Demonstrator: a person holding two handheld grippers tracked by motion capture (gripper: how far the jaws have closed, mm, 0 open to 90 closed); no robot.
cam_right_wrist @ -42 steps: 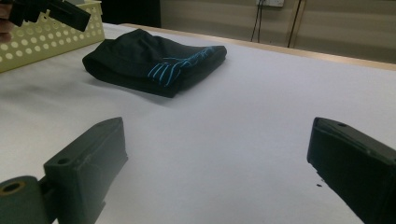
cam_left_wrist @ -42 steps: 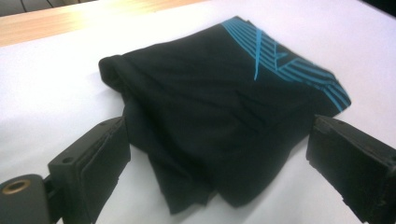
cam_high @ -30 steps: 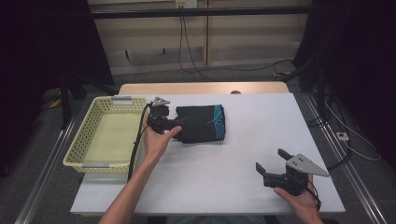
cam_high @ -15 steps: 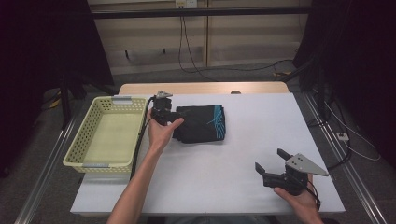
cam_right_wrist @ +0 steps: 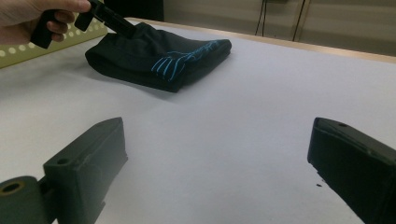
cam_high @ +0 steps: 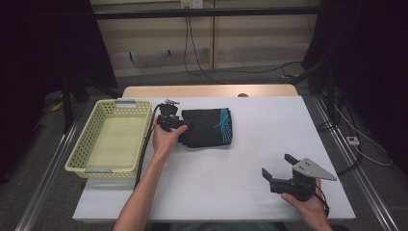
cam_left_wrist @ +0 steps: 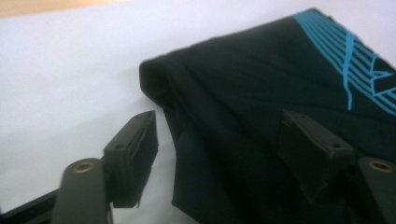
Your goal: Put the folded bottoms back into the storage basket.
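Two grippers, high view: the left gripper [cam_high: 179, 126] sits at the near-left edge of the folded black garment [cam_high: 208, 127], which lies on the white table [cam_high: 231, 187] just beside the yellow basket [cam_high: 113, 138]; the right gripper [cam_high: 280, 167] rests well apart at the table's near right, jaws spread and holding nothing.
Hands, high view: the left hand [cam_high: 166, 138] reaches forward on an outstretched forearm; the right hand [cam_high: 308, 204] cradles its tool low by the table edge.
Left gripper view: the jaws have just been closing, with a fold of the garment [cam_left_wrist: 261, 116] between them; one pad lies on the cloth, the other stands just off its edge over bare table, so no clamp yet. Teal stripes [cam_left_wrist: 355, 56] mark the far corner.
Right gripper view: wide-apart jaws frame bare table; beyond, the left gripper slants down onto the garment [cam_right_wrist: 159, 58] from above, basket wall behind.
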